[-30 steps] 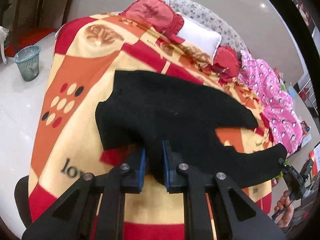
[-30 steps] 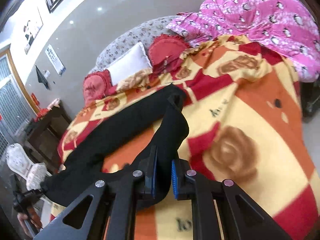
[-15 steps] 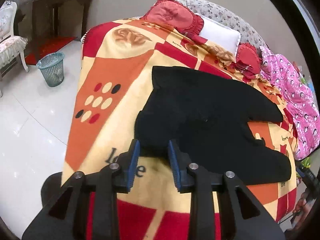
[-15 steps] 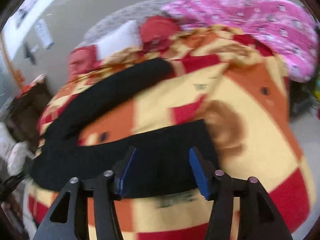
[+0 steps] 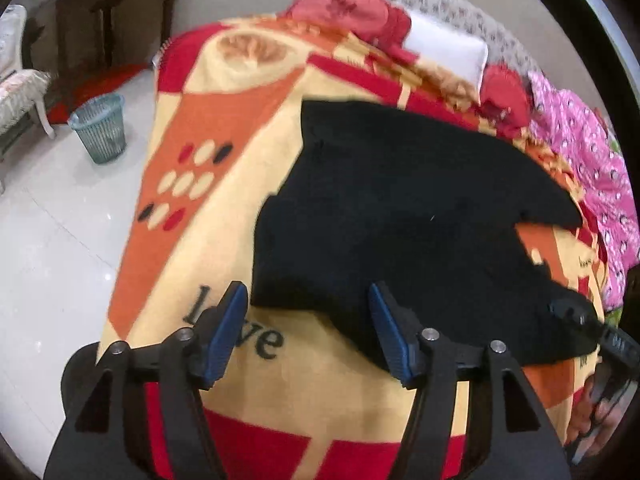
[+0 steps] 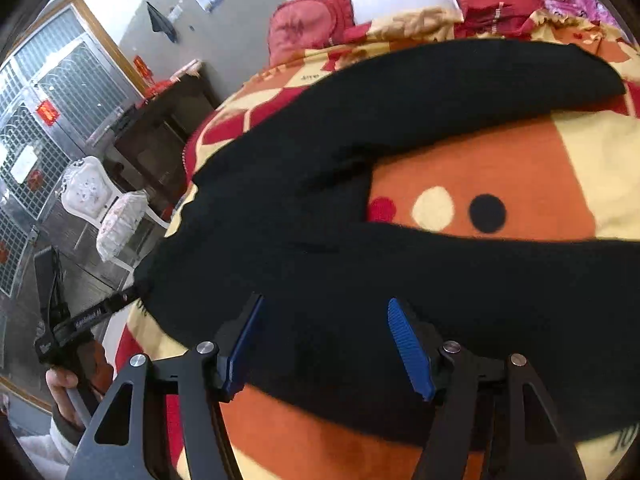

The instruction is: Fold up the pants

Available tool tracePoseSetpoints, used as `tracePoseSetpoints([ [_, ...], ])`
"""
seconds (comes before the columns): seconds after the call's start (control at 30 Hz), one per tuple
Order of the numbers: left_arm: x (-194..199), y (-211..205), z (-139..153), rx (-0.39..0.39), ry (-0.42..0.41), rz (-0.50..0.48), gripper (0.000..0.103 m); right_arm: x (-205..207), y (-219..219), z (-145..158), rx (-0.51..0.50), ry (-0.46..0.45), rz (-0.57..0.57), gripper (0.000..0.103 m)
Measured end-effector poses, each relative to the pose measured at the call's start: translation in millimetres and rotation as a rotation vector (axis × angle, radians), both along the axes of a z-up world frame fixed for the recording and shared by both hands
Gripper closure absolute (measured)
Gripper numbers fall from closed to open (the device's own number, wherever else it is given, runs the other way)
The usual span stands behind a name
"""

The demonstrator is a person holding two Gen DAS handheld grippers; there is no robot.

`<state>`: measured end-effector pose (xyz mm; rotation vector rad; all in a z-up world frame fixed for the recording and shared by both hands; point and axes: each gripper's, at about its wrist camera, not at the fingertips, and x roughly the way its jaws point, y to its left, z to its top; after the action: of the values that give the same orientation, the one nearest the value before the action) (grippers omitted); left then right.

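Note:
Black pants [image 5: 400, 208] lie spread flat on a red, orange and cream patterned blanket [image 5: 208, 184] on a bed, with the two legs apart in a V. My left gripper [image 5: 308, 328] is open and empty, just above the near waist edge of the pants. My right gripper [image 6: 324, 344] is open and empty, over the near leg of the pants [image 6: 400, 280]. The far leg [image 6: 460, 84] stretches toward the pillows. The left gripper [image 6: 76, 320] and the hand holding it show at the left of the right wrist view.
Red cushions [image 5: 344, 8] and a white pillow [image 5: 444, 48] lie at the bed's head, a pink quilt [image 5: 592, 160] at its right. A green wastebasket [image 5: 100, 128], a white chair [image 6: 100, 208] and a dark wooden table [image 5: 116, 12] stand on the tiled floor left of the bed.
Both grippers were shut on the pants a second ago. They have let go and opened wide. The pants now lie flat on the blanket and both grippers have drawn back a little.

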<state>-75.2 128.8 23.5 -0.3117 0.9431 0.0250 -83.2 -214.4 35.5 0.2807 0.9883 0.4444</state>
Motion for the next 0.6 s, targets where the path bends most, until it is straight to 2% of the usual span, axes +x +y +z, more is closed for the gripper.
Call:
tracePoseSetpoints([
  [0.07,4.7,3.7,3.9,-0.013,0.009,-0.021,0.041,8.8,0.9,6.1,-0.011,-0.012,0.001,0.038],
  [0.13,8.4,7.6,14.3,0.008,-0.007,-0.018,0.04,19.3,0.0,17.4,-0.022,-0.04,0.0,0.037],
  [0.23,16.4,13.4,36.7,0.025,-0.077,-0.001,0.025,50.3,3.8,41.9,-0.104,-0.116,-0.017,0.032],
  [0.3,25.3,12.7,47.0,0.018,-0.111,0.001,0.019,71.9,5.6,54.2,-0.156,-0.165,0.012,0.015],
  [0.37,36.9,9.1,49.7,0.005,-0.111,-0.009,0.019,98.1,13.0,59.6,-0.26,-0.2,0.018,0.014],
  [0.47,55.3,-5.1,45.2,-0.05,-0.087,-0.049,0.019,129.3,28.4,57.3,-0.399,-0.25,0.086,0.014],
  [0.6,77.1,-29.7,33.5,-0.068,-0.051,-0.122,0.019,159.5,42.1,49.2,-0.504,-0.272,0.167,0.014],
])
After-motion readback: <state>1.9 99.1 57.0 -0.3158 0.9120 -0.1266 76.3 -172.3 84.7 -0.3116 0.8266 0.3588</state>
